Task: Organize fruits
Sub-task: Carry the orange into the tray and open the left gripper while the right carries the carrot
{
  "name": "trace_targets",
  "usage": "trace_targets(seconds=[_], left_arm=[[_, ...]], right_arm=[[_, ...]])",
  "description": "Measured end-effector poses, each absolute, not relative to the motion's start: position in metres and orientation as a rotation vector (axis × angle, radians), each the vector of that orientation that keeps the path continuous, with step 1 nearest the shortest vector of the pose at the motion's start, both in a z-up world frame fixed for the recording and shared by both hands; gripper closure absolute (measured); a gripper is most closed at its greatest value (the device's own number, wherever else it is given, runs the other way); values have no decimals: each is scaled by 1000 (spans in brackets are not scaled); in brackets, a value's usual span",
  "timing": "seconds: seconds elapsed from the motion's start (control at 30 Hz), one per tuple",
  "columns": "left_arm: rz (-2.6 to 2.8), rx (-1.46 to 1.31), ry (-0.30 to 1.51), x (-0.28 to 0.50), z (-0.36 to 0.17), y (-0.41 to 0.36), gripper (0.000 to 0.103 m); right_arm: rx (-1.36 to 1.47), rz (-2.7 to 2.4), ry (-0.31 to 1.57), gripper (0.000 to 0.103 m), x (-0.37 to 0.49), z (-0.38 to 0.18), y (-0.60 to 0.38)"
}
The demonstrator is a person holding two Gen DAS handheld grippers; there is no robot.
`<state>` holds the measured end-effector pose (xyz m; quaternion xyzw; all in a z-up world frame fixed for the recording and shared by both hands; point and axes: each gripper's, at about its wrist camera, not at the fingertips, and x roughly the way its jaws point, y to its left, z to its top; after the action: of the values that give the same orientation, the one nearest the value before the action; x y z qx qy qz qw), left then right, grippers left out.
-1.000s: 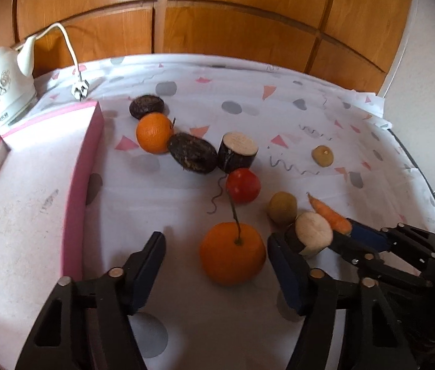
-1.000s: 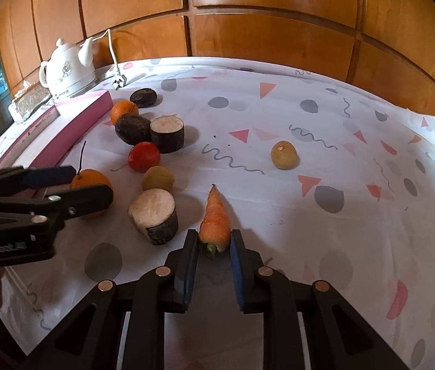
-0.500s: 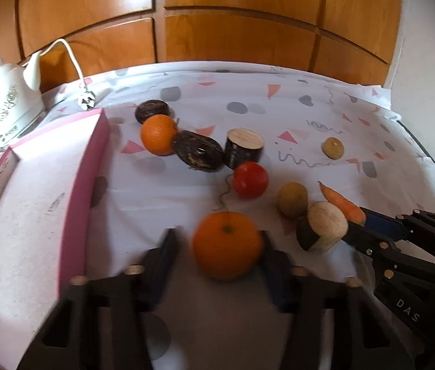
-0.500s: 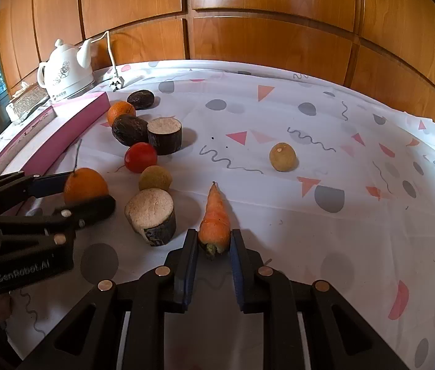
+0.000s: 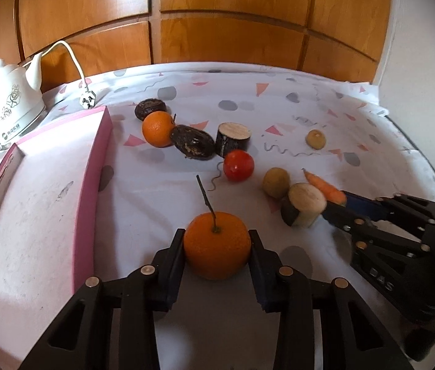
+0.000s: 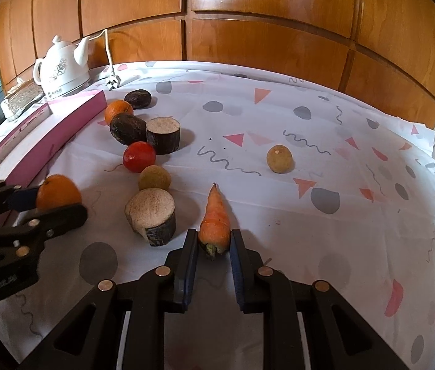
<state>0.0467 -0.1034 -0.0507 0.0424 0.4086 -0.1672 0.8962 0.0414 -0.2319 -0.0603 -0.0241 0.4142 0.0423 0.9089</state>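
My left gripper point(image 5: 217, 242) is shut on an orange with a long stem point(image 5: 216, 248), held just above the cloth; it also shows in the right wrist view point(image 6: 58, 191). My right gripper point(image 6: 214, 240) is shut on the thick end of a carrot point(image 6: 215, 219), whose tip points away; the carrot shows in the left wrist view point(image 5: 325, 186). A pink tray point(image 5: 92, 166) lies at the left. On the cloth lie a second orange point(image 5: 158, 128), a tomato point(image 5: 238, 165), two dark round pieces point(image 5: 192, 145), two cut root chunks point(image 5: 303, 203) and two small yellowish fruits point(image 5: 276, 182).
A white kettle point(image 5: 11, 111) with cord and plug point(image 5: 87, 101) stands at the back left. A wooden panel wall point(image 5: 233, 30) runs behind the table. The patterned cloth point(image 6: 340, 215) stretches to the right.
My left gripper closed on the stemmed orange and lifted it slightly. My right gripper stays shut on the carrot, which has barely moved.
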Motion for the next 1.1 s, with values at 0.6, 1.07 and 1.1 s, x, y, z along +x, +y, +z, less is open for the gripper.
trace_targets(seconds=[0.6, 1.07, 1.1], left_arm=[[-102, -75, 780, 44, -7, -9, 64], [105, -100, 769, 45, -3, 59, 64], [121, -103, 770, 46, -3, 64, 64]], right_arm=[[1, 91, 820, 83, 31, -17, -217], [-3, 442, 840, 83, 69, 7, -109], [-2, 463, 846, 83, 74, 7, -99]])
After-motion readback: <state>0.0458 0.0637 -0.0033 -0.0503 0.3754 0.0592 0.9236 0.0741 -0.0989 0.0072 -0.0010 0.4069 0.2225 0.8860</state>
